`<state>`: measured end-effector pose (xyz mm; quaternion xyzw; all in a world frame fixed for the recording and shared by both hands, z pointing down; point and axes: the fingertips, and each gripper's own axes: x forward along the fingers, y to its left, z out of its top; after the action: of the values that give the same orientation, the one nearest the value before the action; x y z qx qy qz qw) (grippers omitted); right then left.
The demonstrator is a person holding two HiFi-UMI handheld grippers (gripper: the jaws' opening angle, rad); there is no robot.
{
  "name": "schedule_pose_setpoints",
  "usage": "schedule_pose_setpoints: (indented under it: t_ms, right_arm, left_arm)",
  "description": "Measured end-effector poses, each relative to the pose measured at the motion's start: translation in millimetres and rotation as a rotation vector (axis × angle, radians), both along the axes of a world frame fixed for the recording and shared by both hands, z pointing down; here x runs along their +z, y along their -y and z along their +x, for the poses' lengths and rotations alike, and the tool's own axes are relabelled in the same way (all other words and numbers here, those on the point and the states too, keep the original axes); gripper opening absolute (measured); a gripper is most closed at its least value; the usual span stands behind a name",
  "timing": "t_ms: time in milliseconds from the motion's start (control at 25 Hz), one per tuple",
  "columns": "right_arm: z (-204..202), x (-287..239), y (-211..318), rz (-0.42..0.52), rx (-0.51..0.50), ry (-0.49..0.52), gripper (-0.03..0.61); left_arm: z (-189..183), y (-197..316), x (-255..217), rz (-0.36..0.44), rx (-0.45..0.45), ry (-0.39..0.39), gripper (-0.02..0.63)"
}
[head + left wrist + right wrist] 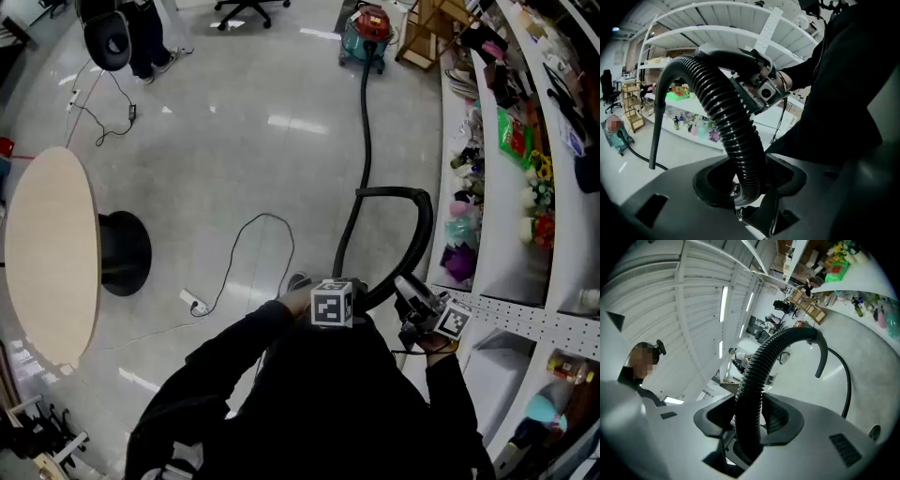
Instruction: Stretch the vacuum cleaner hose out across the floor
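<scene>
One vacuum cleaner hose (366,131), two grippers, both on it: your left gripper (746,185) has its jaws clamped round the hose, and your right gripper (749,427) grips it just beside, both held close to your chest. Ahead of the jaws the hose loops up and over, then runs along the grey floor (244,141) to one vacuum cleaner (367,36) far off. One round pale surface (52,253) sits well left of the jaws, with shelves (516,272) close on their right.
</scene>
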<state>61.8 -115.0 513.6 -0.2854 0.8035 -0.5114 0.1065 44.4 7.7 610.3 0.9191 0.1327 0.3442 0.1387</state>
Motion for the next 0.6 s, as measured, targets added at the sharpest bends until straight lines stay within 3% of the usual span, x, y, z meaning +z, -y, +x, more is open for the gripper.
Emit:
schedule_pose_setpoints:
  t_ms: [80, 160, 280, 440, 520, 600]
  right_arm:
    - [-4, -2, -15, 0.023, 0.008, -0.014, 0.178]
    - [-5, -1, -29, 0.047, 0.008, -0.034, 0.172]
    - [2, -5, -56, 0.103, -0.021, -0.066, 0.170]
    - [3, -5, -103, 0.181, -0.132, -0.115, 0.170]
    - [2, 1, -131, 0.223, -0.194, -0.150, 0.169]
    - [5, 8, -161, 0.269, -0.258, -0.189, 0.169]
  left_arm:
    - [-9, -2, 2, 0.003, -0.037, -0.002, 0.212]
    - [-26, 1, 7, -0.001, -0.093, 0.024, 0.266]
    - [-56, 19, -2, -0.102, -0.291, 0.006, 0.278]
    - [-56, 67, -72, -0.352, -0.693, -0.256, 0.278]
    - [-36, 78, -99, -0.448, -0.824, -0.369, 0.278]
    - [-3, 73, -108, -0.611, -0.900, -0.437, 0.309]
